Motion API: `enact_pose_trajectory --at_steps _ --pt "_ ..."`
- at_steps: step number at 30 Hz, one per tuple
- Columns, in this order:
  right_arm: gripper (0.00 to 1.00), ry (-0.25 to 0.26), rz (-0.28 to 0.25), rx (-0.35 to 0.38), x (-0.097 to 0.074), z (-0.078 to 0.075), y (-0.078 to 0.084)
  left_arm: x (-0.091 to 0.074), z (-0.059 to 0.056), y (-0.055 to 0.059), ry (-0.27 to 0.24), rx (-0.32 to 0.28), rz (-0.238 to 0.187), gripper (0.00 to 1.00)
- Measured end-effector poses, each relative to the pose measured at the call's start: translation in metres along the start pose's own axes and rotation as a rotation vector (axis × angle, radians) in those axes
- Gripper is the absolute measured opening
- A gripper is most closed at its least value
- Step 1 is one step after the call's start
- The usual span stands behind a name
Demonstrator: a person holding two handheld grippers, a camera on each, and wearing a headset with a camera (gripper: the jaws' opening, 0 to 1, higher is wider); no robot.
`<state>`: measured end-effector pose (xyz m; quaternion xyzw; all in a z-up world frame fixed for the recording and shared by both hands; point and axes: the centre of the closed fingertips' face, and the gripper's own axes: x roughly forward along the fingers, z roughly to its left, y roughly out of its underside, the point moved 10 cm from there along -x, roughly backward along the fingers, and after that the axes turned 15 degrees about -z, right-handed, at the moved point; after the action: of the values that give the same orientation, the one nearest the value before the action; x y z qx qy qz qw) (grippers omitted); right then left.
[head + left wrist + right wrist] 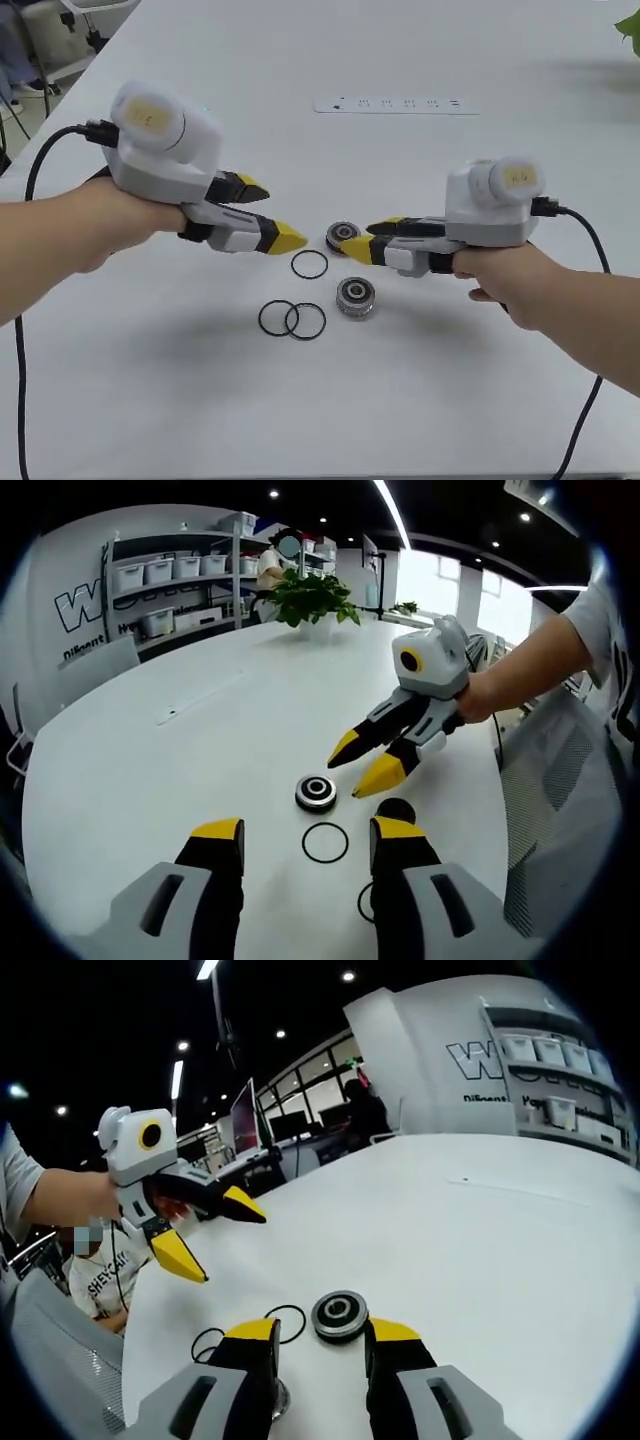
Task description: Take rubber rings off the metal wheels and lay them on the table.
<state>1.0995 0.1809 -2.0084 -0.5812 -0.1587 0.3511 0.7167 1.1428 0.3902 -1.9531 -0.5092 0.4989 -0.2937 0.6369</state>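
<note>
Just beyond right claw (322,1332), metal wheel (340,1312)

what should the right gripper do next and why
Probably ease the right gripper forward and shut its open jaws on the wheel just ahead of them; its rim looks dark, as if a ring were still on. The left gripper is open and empty, and three rings already lie on the table.

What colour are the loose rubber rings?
Black; the rubber rings show best in the head view.
</note>
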Motion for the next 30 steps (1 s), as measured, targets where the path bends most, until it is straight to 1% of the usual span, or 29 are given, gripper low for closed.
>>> enact_pose_trajectory --at_steps 9,19,22,30 --pt "0.29 0.012 0.017 -0.018 -0.001 -0.007 0.006 0.01 0.001 0.004 0.009 -0.005 0.012 0.43" --pt "0.25 0.013 0.03 -0.045 0.001 -0.011 0.009 0.026 -0.001 0.005 0.014 -0.018 0.01 0.4" --pt "0.23 0.011 0.027 -0.052 0.002 -0.011 0.01 0.031 -0.001 0.007 0.013 -0.014 0.016 0.4" --pt "0.21 0.015 0.035 -0.062 0.004 -0.014 0.014 0.043 -0.004 0.012 0.024 -0.016 0.031 0.36"
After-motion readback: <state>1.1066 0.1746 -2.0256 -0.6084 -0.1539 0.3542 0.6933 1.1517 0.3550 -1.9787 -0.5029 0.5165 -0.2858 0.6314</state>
